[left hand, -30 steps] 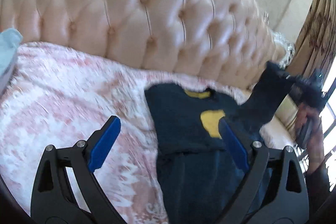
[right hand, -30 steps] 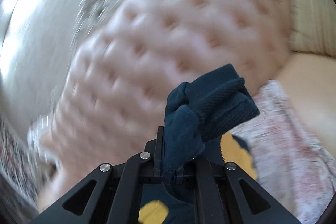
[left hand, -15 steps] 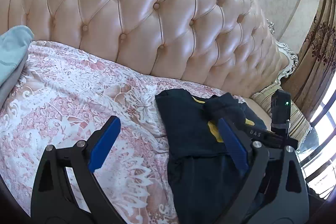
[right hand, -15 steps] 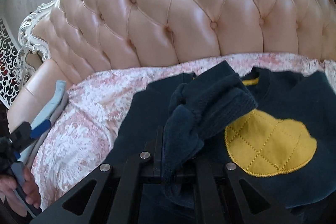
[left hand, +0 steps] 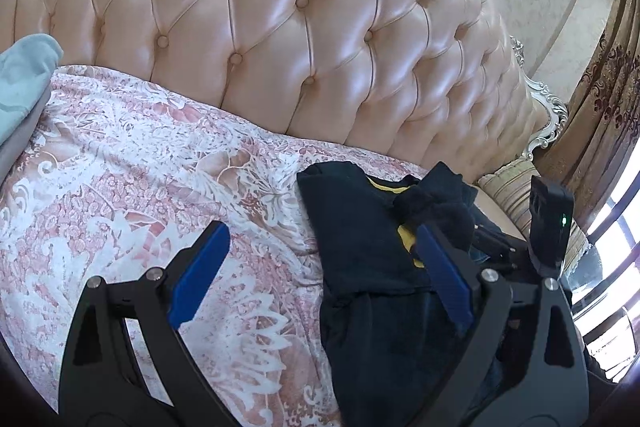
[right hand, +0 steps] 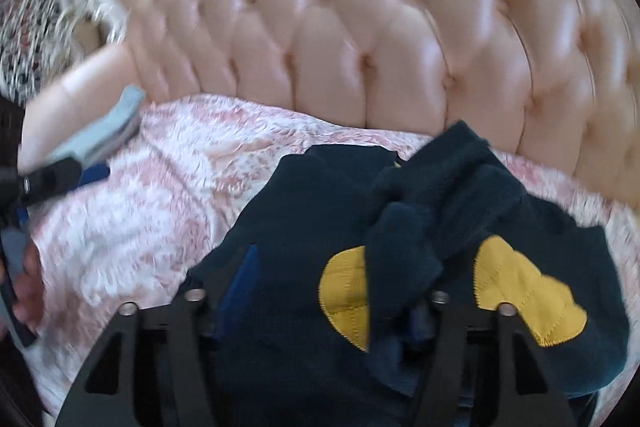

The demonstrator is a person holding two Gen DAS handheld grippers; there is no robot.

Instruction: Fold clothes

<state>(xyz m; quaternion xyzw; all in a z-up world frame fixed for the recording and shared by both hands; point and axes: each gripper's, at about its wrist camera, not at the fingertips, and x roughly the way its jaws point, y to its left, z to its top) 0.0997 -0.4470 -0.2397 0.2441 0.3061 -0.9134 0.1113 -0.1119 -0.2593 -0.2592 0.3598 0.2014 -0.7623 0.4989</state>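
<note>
Now: navy sweater [left hand: 360, 251] spread flat on bed, both grippers hovering over it with jaws open.

Lies on pink floral bedspread [left hand: 132, 163], collar toward tufted peach headboard [left hand: 280, 19], yellow patch [right hand: 528, 299] showing on chest. Sleeve [right hand: 436, 195] folded across front, bunched cuff draped over patch and reaching down against inner side of right gripper [right hand: 336, 299]; jaws there spread wide, not pinching cloth. Left gripper [left hand: 316, 267] also wide open, one blue pad [left hand: 198, 273] above bedspread, other above sweater's body, holding nothing. Pale blue folded garment [left hand: 24, 75] at far edge of bed, well apart from sweater.
</note>
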